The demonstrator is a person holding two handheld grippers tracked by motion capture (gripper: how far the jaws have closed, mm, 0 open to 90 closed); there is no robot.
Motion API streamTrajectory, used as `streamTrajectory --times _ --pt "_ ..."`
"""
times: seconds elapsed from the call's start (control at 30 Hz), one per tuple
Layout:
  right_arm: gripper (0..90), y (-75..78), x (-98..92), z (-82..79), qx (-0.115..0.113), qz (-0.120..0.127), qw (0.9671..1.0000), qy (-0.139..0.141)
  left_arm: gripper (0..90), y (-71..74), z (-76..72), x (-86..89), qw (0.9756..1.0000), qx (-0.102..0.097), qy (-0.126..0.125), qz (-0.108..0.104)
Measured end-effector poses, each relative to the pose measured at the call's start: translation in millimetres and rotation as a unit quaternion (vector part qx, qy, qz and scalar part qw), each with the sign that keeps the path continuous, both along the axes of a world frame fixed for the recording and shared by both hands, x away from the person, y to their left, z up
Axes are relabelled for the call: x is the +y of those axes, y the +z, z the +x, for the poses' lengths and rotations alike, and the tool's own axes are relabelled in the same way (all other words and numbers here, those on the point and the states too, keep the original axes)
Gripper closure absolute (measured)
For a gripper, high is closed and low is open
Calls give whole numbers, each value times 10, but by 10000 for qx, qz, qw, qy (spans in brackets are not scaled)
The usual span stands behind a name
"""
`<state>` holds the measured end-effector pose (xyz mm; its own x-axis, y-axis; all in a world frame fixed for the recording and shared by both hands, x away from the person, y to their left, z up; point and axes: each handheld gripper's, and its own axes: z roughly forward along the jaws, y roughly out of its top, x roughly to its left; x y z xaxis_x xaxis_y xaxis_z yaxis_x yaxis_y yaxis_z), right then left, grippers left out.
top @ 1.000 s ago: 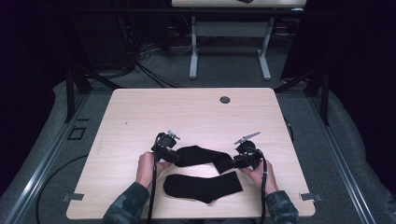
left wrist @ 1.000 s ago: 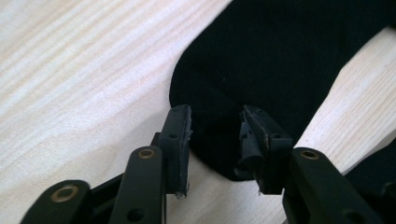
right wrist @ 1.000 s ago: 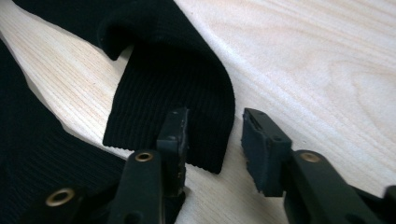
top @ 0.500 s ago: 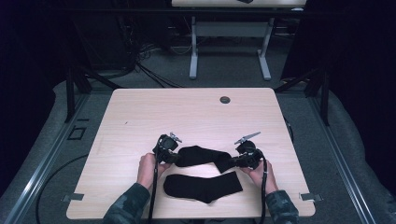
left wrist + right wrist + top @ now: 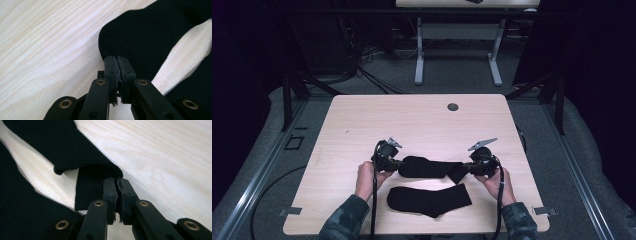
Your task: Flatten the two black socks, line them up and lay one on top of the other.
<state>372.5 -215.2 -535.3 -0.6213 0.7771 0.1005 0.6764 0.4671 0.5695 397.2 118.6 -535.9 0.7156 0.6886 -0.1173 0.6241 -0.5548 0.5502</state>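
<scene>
on the near half of the pale wooden desk [image 5: 362, 125], two black socks, no brand, label or writing readable on either, nor on either tool. upper sock [image 5: 427, 166] stretched level between both tools; lower sock [image 5: 429, 199] flat toward 6 o'clock of it, just apart, untouched.

left tool [image 5: 396, 164] at 9 o'clock of the upper sock, pinched tight on its rounded toe end. in the left gripper view, left tool [image 5: 119, 65] with pads pressed together, a sliver of black fabric caught between them, the upper sock [image 5: 150, 37] spreading toward 1 o'clock, a strip of bare desk [image 5: 45, 45] beyond it at 3 o'clock, then the lower sock [image 5: 195, 85] at 4 o'clock.

right tool [image 5: 467, 169] at 3 o'clock of the upper sock, clamped on its ribbed cuff, which folds back under there. in the right gripper view, right tool [image 5: 116, 185] squeezed narrow on the cuff edge, the upper sock [image 5: 62, 147] running off to 11 o'clock, the lower sock [image 5: 22, 205] at 8 o'clock, pale desk [image 5: 170, 157] from 12 to 3 o'clock.

both sets of jaws just closed down onto the fabric. a small dark round grommet [image 5: 453, 106] at 12 o'clock on the desk, well apart from the socks.
</scene>
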Motion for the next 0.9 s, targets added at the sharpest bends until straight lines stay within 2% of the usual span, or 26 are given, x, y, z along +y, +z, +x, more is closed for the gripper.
streamTrajectory --times 0.07,0.13,0.23,0.27,0.3,0.33,0.37,0.4,0.43,0.47,0.5,0.57,0.63,0.67,0.73,0.8,0.9 --pt "856 47 -3 8 -157 -90 9998 21 874 46 -4 0 10000 -57 6 -20" --pt "857 104 0 21 -334 -241 9992 10 874 100 6 5 9999 -37 -11 -134" --pt "857 233 32 50 -777 -692 9946 47 874 193 33 2 9997 -71 -47 -222" --pt "857 285 52 60 -1038 -885 9906 64 874 229 43 -3 9996 -101 -34 -254" --pt "856 358 74 63 -1427 -1134 9832 135 874 245 52 -6 9997 -118 -61 -226" --pt "856 386 90 56 -1661 -1207 9786 149 874 250 62 -6 9997 -95 -84 -223" --pt "855 412 100 52 -1863 -1349 9728 257 873 236 74 -2 9998 -72 -93 -167" --pt "851 404 110 44 -1914 -1397 9710 334 872 194 93 7 9999 24 -111 -115" --pt "840 372 111 36 -1805 -1339 9731 507 869 138 109 26 9998 124 -112 -95" --pt "830 314 114 8 -1649 -1212 9768 630 867 56 125 63 9996 245 -96 -66" --pt "802 234 106 -39 -1411 -1133 9800 834 862 -12 135 92 9992 371 -121 -56" --pt "726 128 86 -114 -1006 -1066 9831 1100 851 -110 142 139 9986 520 -79 -33" --pt "678 47 34 -204 -672 -702 9868 1297 804 -166 144 190 9979 635 -75 -56" --pt "631 42 0 -243 -546 -609 9869 1394 746 -172 143 211 9980 636 -30 -47" --pt "594 62 -86 -288 -356 -339 9872 1515 666 -156 139 249 9979 637 59 -131" --pt "563 113 -178 -298 -363 -51 9894 1407 574 -119 139 284 9980 597 119 -170" --pt "548 181 -270 -237 -348 188 9933 1089 539 -86 123 263 9983 533 147 -178"
